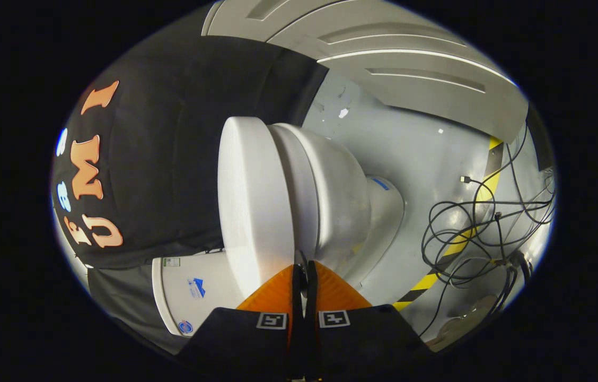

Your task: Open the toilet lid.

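The lid of the toilet lies flat down on the seat, closed, and the whole view is rolled sideways, so the lid's broad white face shows on edge just ahead of the fingers. The gripper has its jaws pressed together, with only a thin dark slit between them and nothing held; the tips sit right at the seam where the lid meets the seat, though whether they touch the rim I cannot tell. Beyond the seat the bowl swells out and narrows into the foot, which stands on the grey floor. On the lid's side of the fingers, close by them, is the white tank, carrying small stickers, and past it hangs the black cloth wall. On the bowl's side, well apart from the fingers, a tangle of dark cables lies on the floor across a strip of yellow and black tape. Farthest beyond the toilet stands a white panelled door.
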`<control>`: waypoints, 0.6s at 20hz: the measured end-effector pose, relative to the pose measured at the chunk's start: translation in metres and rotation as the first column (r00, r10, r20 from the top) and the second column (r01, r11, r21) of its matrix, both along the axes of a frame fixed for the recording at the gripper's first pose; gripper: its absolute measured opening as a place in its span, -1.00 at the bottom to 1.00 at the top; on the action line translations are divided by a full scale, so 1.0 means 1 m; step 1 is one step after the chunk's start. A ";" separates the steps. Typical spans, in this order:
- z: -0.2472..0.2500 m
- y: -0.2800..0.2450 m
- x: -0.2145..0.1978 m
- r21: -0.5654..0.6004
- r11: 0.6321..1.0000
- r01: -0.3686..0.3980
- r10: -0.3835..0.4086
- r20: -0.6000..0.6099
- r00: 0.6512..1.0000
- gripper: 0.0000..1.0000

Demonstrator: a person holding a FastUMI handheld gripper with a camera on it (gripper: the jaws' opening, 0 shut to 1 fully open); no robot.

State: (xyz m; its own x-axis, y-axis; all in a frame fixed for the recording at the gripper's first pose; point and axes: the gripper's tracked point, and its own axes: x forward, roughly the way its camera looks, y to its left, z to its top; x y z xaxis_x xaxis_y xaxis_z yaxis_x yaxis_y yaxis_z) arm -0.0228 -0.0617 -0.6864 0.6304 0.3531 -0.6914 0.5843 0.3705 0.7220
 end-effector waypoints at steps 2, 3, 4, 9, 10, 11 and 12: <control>0.003 0.003 -0.003 -0.029 0.999 0.024 -0.024 -0.021 0.999 -0.83; 0.006 0.005 -0.003 -0.044 0.998 0.037 -0.039 -0.023 0.999 -0.83; 0.011 0.007 -0.003 -0.053 0.997 0.047 -0.048 -0.019 0.999 -0.83; 0.042 0.007 0.011 -0.195 0.979 0.064 -0.061 0.017 0.998 -0.84; 0.053 0.009 0.013 -0.233 0.971 0.049 -0.045 0.023 0.999 -0.83; 0.062 0.012 0.015 -0.259 0.965 0.033 -0.028 0.022 0.999 -0.83; 0.070 0.014 0.016 -0.271 0.962 0.032 -0.029 0.015 0.999 -0.83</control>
